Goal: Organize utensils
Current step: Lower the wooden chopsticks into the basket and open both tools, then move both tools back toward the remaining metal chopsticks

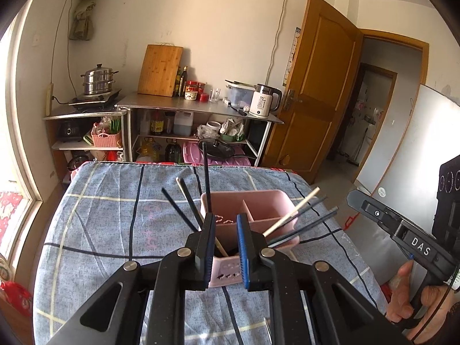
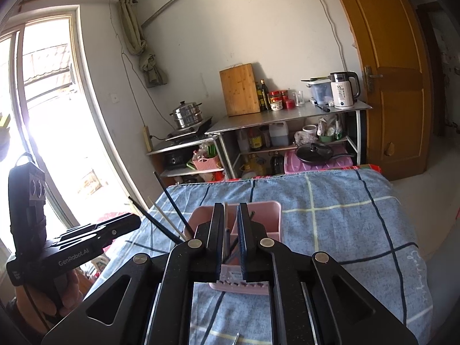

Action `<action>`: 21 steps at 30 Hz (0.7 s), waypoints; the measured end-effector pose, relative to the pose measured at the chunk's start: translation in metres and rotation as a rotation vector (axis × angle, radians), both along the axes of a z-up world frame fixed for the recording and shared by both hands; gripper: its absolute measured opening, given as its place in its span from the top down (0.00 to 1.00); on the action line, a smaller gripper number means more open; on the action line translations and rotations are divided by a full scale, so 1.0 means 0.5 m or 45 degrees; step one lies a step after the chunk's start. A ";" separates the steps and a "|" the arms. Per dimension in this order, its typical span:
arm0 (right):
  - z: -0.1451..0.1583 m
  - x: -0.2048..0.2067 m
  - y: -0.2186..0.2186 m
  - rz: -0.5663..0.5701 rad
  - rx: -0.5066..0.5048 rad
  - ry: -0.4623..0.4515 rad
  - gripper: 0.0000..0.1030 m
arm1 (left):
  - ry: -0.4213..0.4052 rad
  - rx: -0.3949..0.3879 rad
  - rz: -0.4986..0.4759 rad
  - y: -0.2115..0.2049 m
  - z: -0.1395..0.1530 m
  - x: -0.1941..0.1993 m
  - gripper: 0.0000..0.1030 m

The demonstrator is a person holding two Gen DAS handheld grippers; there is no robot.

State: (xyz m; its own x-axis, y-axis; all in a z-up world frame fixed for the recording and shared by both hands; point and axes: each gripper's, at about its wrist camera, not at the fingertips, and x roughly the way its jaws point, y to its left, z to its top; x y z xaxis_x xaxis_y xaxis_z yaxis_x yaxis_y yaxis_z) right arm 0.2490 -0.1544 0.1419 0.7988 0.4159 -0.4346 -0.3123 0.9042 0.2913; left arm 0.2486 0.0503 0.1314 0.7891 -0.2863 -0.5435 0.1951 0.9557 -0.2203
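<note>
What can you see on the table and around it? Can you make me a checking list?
Surface: table under a blue checked cloth.
Job's things: pink utensil holder with dark and pale chopsticks leaning out both sides.
Clutter: nothing seen on the cloth.
Grippers: left gripper open over the holder; right gripper nearly closed, grip unclear.
Cables: white cord down the wall.
Surroundings: metal shelves, steamer pot, kettle, wooden door.

"DAS" in white on the right gripper [image 1: 356, 201] body, seen from the left wrist. "GenRobot.AI" on the left gripper [image 2: 135, 224] body, seen from the right wrist. "55" on the white kettle [image 1: 264, 101] label; smaller print there unreadable.
</note>
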 end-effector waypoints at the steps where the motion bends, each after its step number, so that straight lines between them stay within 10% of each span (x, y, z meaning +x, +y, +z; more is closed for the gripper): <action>1: -0.003 -0.010 -0.004 0.003 0.001 0.001 0.91 | -0.002 0.004 -0.002 -0.002 -0.003 -0.013 0.86; 21: -0.159 -0.191 -0.045 0.001 -0.028 0.203 0.91 | 0.110 0.022 -0.021 -0.023 -0.166 -0.233 0.86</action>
